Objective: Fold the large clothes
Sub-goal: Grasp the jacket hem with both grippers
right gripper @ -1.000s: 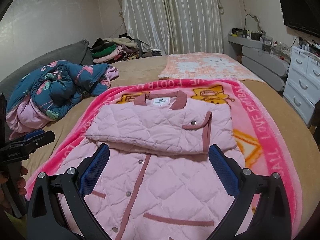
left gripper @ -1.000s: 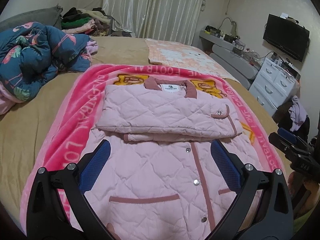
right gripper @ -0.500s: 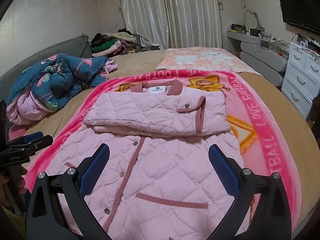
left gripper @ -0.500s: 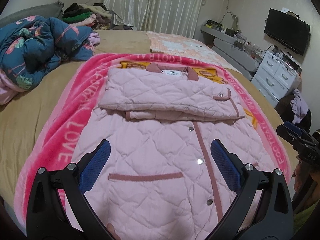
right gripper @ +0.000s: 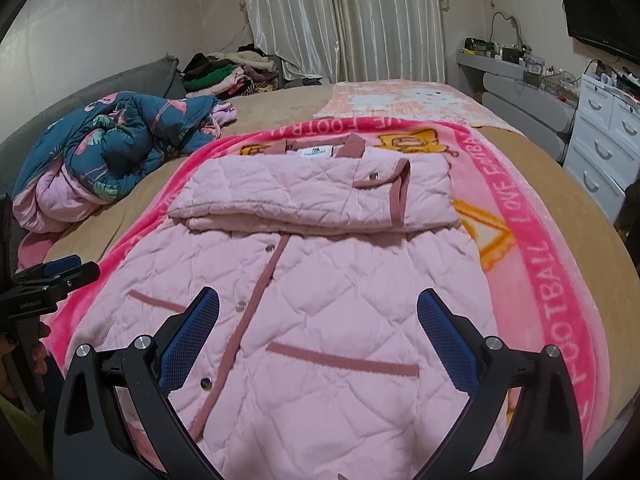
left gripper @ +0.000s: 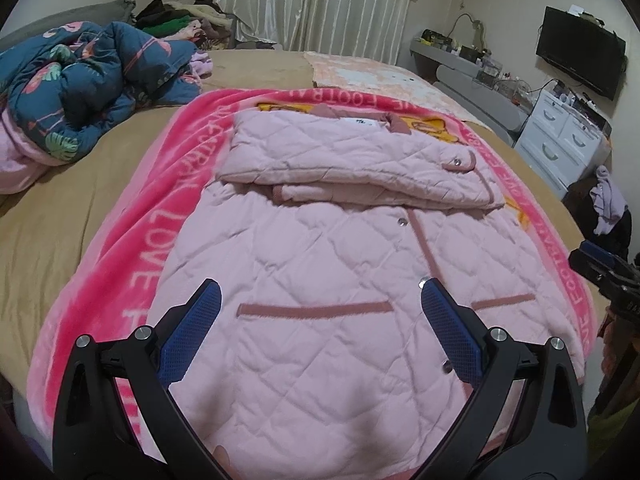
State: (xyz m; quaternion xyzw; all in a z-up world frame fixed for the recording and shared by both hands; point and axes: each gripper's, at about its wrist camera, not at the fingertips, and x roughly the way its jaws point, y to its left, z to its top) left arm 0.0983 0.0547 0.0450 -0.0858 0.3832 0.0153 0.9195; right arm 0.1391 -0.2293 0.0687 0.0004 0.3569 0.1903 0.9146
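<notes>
Pink quilted jacket [left gripper: 320,264] lies under both spread-wide, empty grippers, left gripper [left gripper: 320,332] and right gripper [right gripper: 318,336].

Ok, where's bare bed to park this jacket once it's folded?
Bare tan sheet runs along the right of the pink blanket, below the cream blanket. Another strip lies between the pink blanket and the quilt. Far left corner is crowded: quilt and clothes pile. The jacket fills the middle.
</notes>
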